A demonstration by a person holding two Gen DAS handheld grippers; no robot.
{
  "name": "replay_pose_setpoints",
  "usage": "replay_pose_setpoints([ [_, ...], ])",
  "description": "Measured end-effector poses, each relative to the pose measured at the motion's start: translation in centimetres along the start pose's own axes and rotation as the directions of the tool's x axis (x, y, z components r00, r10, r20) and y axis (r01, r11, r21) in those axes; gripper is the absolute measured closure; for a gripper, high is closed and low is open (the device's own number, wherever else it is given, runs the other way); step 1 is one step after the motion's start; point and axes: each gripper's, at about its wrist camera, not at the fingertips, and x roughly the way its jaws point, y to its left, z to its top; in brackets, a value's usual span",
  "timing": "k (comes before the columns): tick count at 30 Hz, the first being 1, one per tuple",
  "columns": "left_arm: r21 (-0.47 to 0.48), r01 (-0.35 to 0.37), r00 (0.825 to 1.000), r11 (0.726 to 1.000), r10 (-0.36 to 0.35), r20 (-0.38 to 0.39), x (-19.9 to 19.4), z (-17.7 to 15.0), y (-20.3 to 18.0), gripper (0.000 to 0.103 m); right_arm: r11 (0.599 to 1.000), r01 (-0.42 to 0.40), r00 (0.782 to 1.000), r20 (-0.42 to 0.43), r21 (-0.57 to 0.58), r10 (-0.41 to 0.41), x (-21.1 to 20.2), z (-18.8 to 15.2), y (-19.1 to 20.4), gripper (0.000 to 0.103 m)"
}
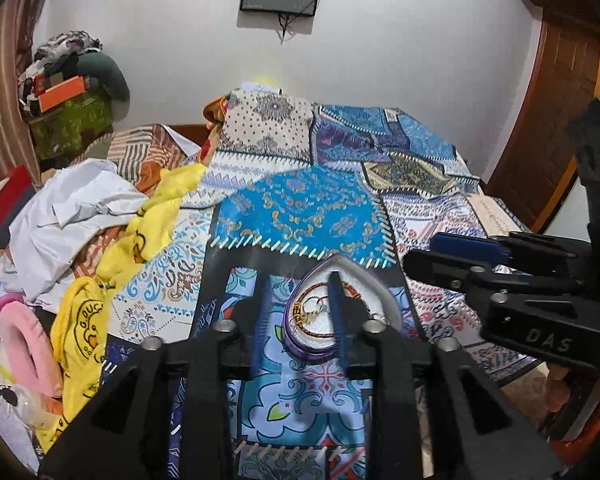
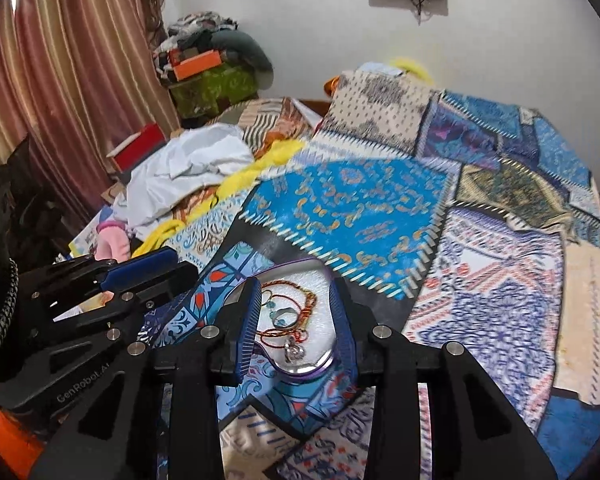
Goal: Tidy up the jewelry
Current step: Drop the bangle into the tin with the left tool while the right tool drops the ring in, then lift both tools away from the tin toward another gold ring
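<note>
Lying on the bed: a purple-rimmed heart-shaped tray (image 2: 300, 368) rests on the patchwork bedspread (image 2: 348, 204), its point toward the far wall.
Tray contents: red-orange cord bracelets (image 2: 295, 304), a ring (image 2: 283, 314) and a silver pendant (image 2: 293, 350) lie tangled on the white lining.
Left tool (image 1: 297, 312): jaws spread with a clear gap; nothing sits between them. In its own view one finger (image 1: 338, 312) crosses in front of the tray (image 1: 364, 300), the other stands to the tray's left over the bedspread (image 1: 300, 208). The bracelets (image 1: 300, 308) show beside that finger.
Right tool (image 2: 295, 320): jaws parted, standing either side of the tray's width above it; whether the pads touch the rim I cannot tell. No piece is gripped.
Tools together: each shows in the other's view, the left tool (image 2: 111, 280) at the left edge, the right tool (image 1: 500, 264) at the right edge, close side by side.
Surroundings: white cloth (image 2: 187, 168), yellow fabric (image 1: 147, 220) and a pink item (image 1: 23, 332) are heaped on the left of the bed; striped curtain (image 2: 59, 80) behind.
</note>
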Motion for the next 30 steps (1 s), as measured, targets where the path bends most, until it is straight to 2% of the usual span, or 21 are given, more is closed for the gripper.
replay_pose_setpoints([
  [2,0.0,-0.005,1.0,1.0,0.005,0.019,-0.8,0.3,-0.4,0.063,1.0,0.014,1.0,0.028,0.003,-0.014,-1.4,0.0,-0.3,0.071],
  [8,0.004,0.007,0.999,1.0,-0.007,0.047,-2.7,0.7,-1.8,0.056,0.999,0.052,0.994,0.092,0.01,-0.052,-4.8,-0.5,-1.1,0.071],
  [15,0.034,0.016,0.998,0.999,-0.018,0.059,-3.9,0.8,-3.9,0.054,0.993,0.105,0.984,0.141,0.045,-0.111,-8.3,-1.8,-3.4,0.071],
  [19,0.054,0.033,0.998,0.998,-0.035,0.05,-3.9,0.5,-5.5,0.047,0.986,0.147,0.978,0.141,0.076,-0.156,-9.6,-2.8,-5.2,0.071],
  [23,0.081,0.054,0.998,0.995,-0.056,0.026,-3.3,0.2,-7.2,0.046,0.977,0.183,0.973,0.123,0.114,-0.196,-10.2,-3.9,-7.1,0.07],
  [30,0.107,0.107,0.993,0.988,-0.102,-0.051,-1.3,-0.9,-9.7,0.046,0.967,0.196,0.976,0.065,0.161,-0.209,-10.0,-6.3,-9.6,0.07],
])
